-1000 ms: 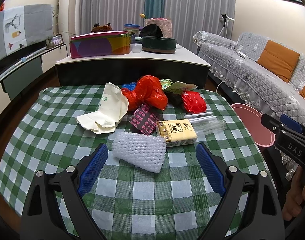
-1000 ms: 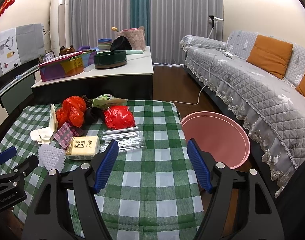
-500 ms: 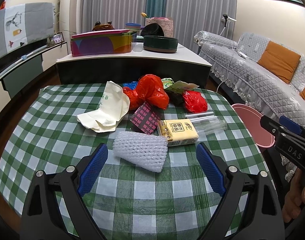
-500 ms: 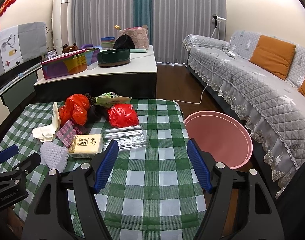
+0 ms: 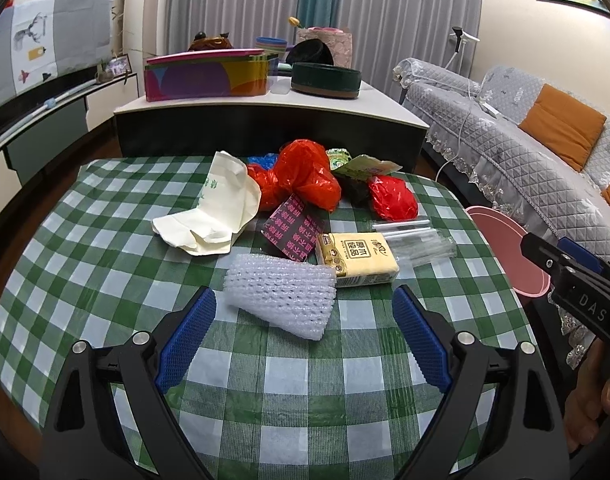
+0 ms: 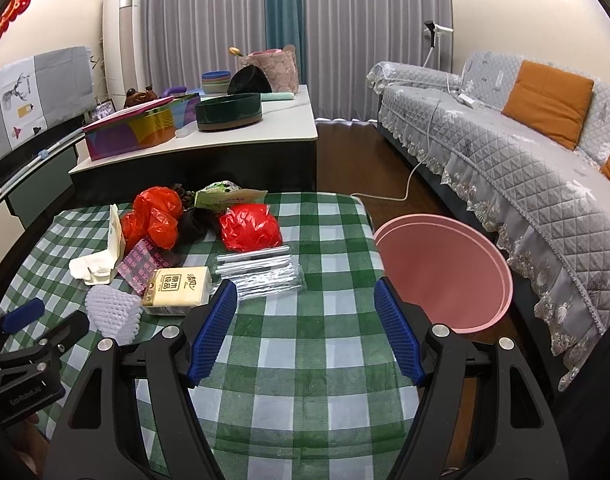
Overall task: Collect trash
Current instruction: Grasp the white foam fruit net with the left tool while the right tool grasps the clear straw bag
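Note:
Trash lies on a green checked table (image 5: 105,248): a white foam net sleeve (image 5: 279,294), a yellow tissue pack (image 5: 357,258), a clear plastic wrapper (image 5: 417,240), a pink-printed black wrapper (image 5: 293,226), red plastic bags (image 5: 305,176), a cream paper bag (image 5: 221,208). My left gripper (image 5: 303,336) is open, just short of the foam sleeve. My right gripper (image 6: 305,328) is open and empty above the table, near the clear wrapper (image 6: 261,274). A pink bin (image 6: 441,268) stands beside the table's right edge.
A low cabinet (image 5: 265,120) with a colourful tin and a dark round box stands behind the table. A grey quilted sofa (image 6: 525,152) with orange cushions runs along the right. A white cable lies on the wood floor.
Both grippers have moved slightly forward toward the trash pile; the foam sleeve and wrapper look a little closer. Nothing was taken hold of.

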